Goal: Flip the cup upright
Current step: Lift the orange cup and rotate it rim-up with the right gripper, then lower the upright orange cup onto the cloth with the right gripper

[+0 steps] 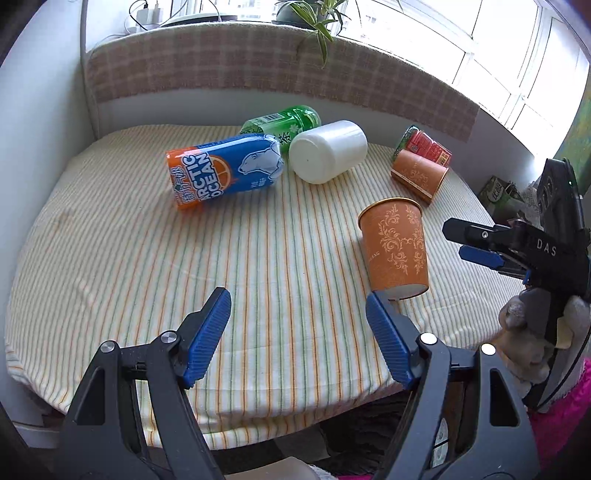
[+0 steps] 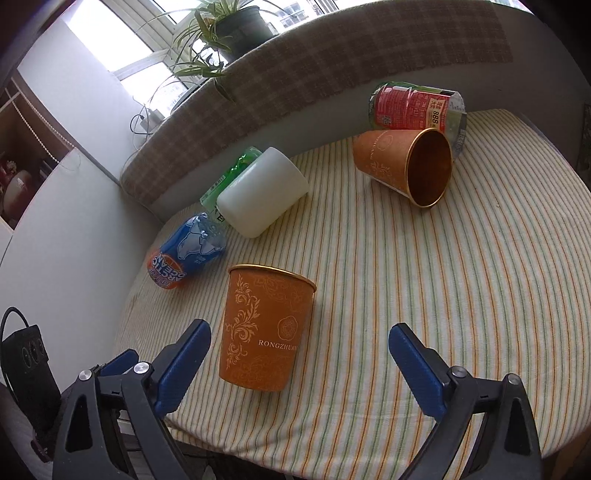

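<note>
An orange paper cup [image 2: 264, 328] stands upright near the table's front edge, rim up; it also shows in the left wrist view [image 1: 395, 245]. A second orange cup [image 2: 404, 164] lies on its side farther back, mouth facing me, also seen in the left wrist view [image 1: 419, 175]. A white cup [image 1: 327, 151] lies on its side at the back. My right gripper [image 2: 299, 345] is open, its fingers on either side of the upright cup without touching it; it shows in the left wrist view [image 1: 471, 242]. My left gripper [image 1: 297, 317] is open and empty over the front of the table.
The table has a striped cloth [image 1: 147, 258]. A blue Arctic Ocean can [image 1: 223, 170], a green bottle [image 1: 282, 123] and a red can [image 2: 415, 107] lie at the back. A checked ledge [image 1: 258, 74] and a potted plant [image 2: 229, 33] stand behind. A black device [image 2: 27, 365] sits left.
</note>
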